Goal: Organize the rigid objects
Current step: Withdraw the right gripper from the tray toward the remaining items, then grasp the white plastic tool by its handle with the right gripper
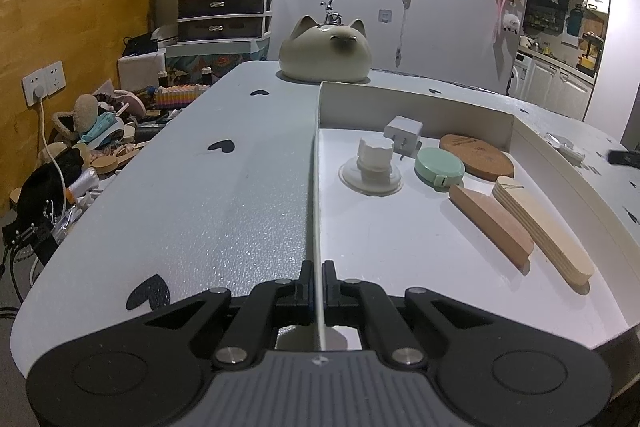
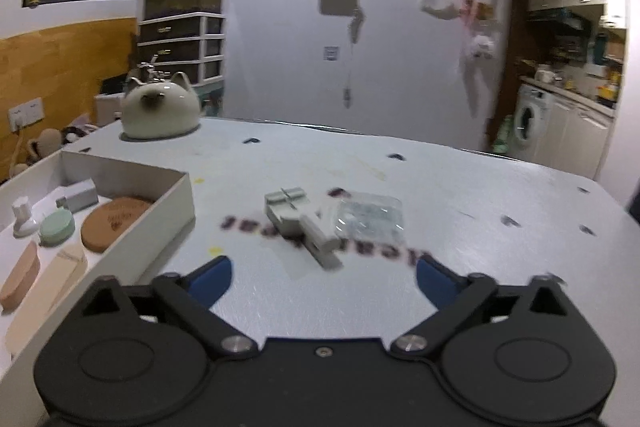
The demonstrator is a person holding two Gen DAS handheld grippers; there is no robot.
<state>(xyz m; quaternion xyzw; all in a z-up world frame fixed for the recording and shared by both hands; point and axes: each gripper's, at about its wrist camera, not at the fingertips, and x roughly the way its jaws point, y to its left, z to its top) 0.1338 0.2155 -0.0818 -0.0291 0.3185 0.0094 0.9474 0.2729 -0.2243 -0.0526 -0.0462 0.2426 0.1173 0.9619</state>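
My left gripper (image 1: 317, 277) is shut on the left wall of a white box (image 1: 400, 251). In the box lie a white suction knob (image 1: 372, 165), a white plug adapter (image 1: 403, 134), a green round case (image 1: 439, 169), a round cork coaster (image 1: 478, 157) and two wooden half-round blocks (image 1: 492, 223) (image 1: 542, 231). My right gripper (image 2: 322, 277) is open over the table, just short of a grey plastic tool (image 2: 300, 225) that lies beside a clear plastic bag (image 2: 370, 217). The box also shows at the left of the right wrist view (image 2: 160, 215).
A cream cat-shaped pot (image 1: 325, 53) stands at the table's far edge, behind the box. The grey table (image 1: 224, 195) has black heart marks. Clutter and a wall socket (image 1: 43, 83) lie off the table's left side. A washing machine (image 2: 530, 123) stands far right.
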